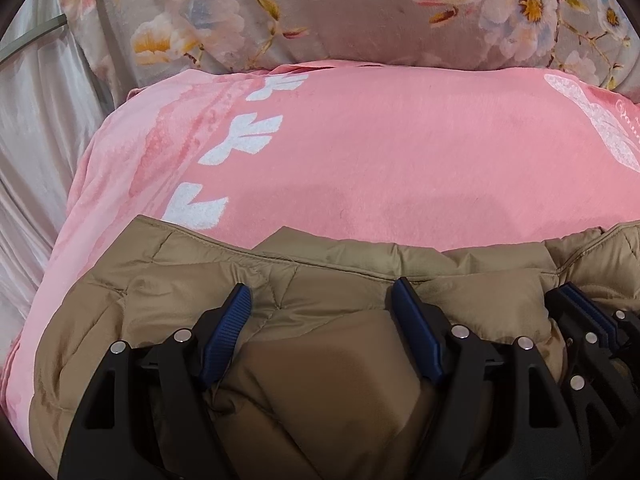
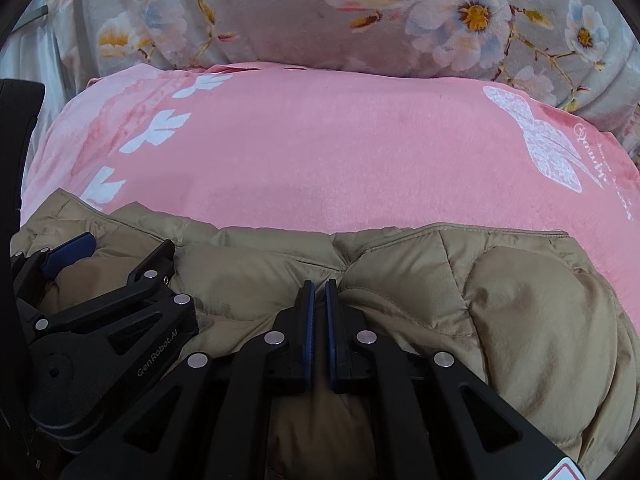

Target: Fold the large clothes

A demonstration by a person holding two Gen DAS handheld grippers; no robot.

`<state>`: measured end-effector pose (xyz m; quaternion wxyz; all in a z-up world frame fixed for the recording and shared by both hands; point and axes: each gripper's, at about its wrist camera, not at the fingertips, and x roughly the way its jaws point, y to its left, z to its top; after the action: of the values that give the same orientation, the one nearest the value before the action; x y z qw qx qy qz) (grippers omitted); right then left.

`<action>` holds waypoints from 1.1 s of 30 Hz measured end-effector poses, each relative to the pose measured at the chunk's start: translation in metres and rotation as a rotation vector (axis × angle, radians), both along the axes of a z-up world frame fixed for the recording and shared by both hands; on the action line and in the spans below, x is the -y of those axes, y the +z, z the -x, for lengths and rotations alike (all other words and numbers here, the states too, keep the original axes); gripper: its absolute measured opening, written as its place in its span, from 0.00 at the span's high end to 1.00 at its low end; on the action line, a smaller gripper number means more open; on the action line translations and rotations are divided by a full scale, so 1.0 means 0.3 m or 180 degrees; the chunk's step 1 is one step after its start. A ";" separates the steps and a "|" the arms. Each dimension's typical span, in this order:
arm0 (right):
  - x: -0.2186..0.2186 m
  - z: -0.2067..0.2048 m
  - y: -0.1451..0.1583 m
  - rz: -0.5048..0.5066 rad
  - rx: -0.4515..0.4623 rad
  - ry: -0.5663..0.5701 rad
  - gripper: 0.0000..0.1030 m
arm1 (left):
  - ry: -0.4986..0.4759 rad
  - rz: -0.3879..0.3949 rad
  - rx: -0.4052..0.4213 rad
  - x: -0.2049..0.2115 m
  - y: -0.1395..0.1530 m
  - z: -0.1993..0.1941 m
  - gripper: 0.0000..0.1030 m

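tan puffer jacket point(image 1: 328, 280) lay bunched across the lower half of both views, on a pink blanket point(image 1: 380, 152) with white leaf prints, and a grey floral blanket point(image 1: 340, 8) filled the top. left gripper point(image 1: 320, 300) stood with jaws spread wide, a puffed fold of jacket between its blue pads point(image 1: 236, 312); whether they pressed it i cannot tell. right gripper point(image 2: 319, 292) was closed, pads nearly together at a jacket seam; any fabric pinched is unclear.
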<state>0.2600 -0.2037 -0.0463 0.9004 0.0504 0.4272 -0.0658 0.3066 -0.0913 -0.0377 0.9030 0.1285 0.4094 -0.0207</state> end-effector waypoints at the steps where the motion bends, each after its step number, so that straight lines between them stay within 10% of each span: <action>1: -0.001 0.000 0.000 0.0010 -0.0001 -0.0001 0.96 | 0.0002 -0.0007 0.0002 0.001 -0.001 0.001 0.31; 27: 0.012 -0.004 0.002 -0.0021 -0.0001 -0.0007 0.96 | 0.0002 -0.0025 -0.0017 0.006 -0.001 0.001 0.29; 33: 0.021 0.111 0.093 -0.0258 0.0150 -0.0091 0.85 | -0.0020 0.0663 -0.0239 -0.155 0.102 0.115 0.18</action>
<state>0.2268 -0.2098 -0.0184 0.9064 0.0944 0.4074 -0.0600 0.2722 -0.0449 -0.0070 0.8954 0.0343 0.4382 -0.0708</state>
